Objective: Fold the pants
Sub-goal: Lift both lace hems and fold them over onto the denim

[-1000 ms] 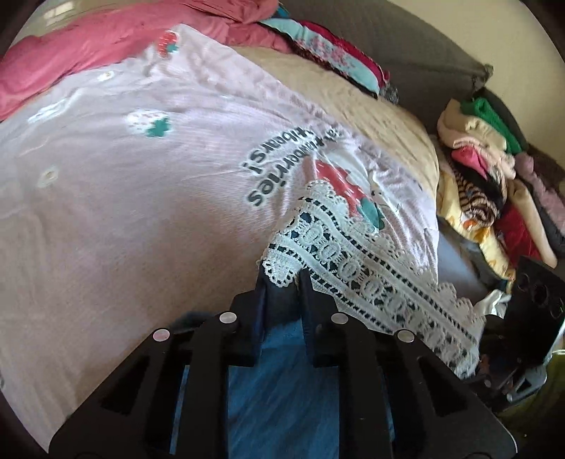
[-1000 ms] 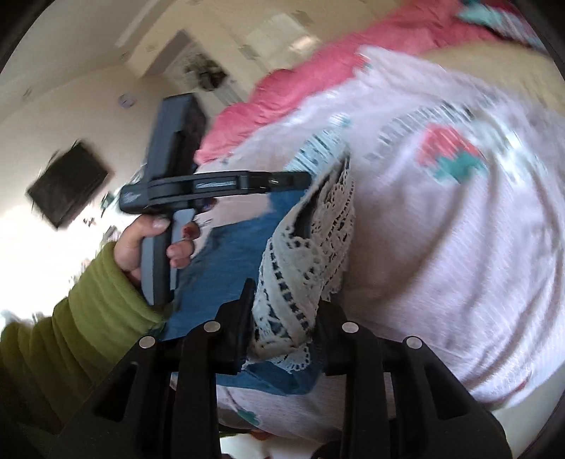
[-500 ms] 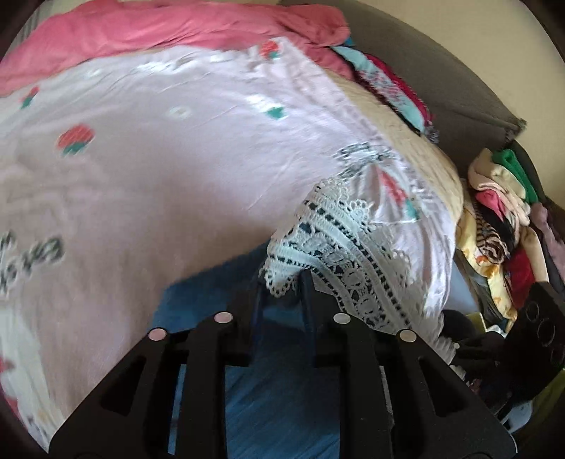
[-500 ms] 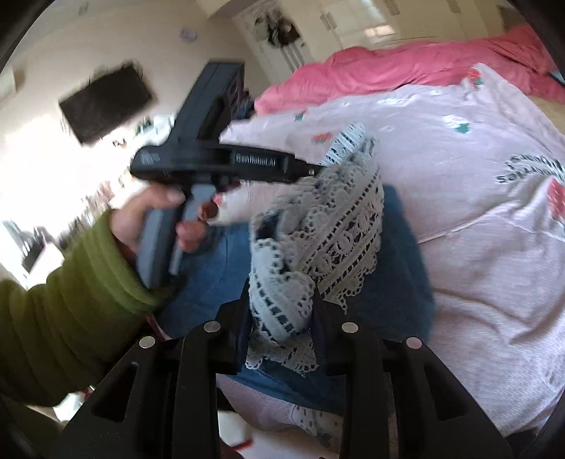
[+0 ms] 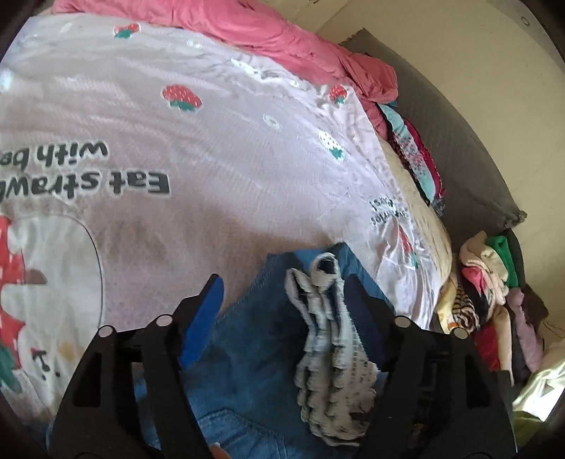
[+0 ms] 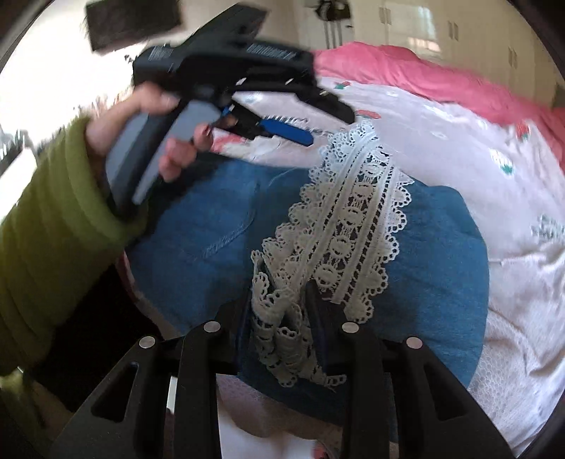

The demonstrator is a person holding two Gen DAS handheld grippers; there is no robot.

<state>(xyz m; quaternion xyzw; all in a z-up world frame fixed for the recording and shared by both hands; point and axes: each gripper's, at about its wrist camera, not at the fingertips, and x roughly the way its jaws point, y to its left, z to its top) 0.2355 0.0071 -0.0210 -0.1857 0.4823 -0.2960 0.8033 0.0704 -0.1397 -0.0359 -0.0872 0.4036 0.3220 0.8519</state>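
1. Your right gripper [image 6: 279, 314] is clamped on the bunched white lace trim [image 6: 348, 226] at the near end of the blue pants [image 6: 441, 254].
2. Your left gripper [image 5: 286, 293] has its jaws opening; the lace trim hangs between them beside the right finger, and the blue pad [image 5: 201, 317] of the left finger stands clear of it.
3. The pants lie folded on the pale strawberry-print bedspread [image 5: 212, 141], lace running across the denim.
4. Your left hand [image 6: 159, 141], in a green sleeve [image 6: 53, 229], holds that gripper above the pants' far side.
5. A pink blanket [image 5: 265, 28] lies along the bed's far edge; piled clothes [image 5: 491, 282] sit at the right, by a grey headboard [image 5: 459, 141].
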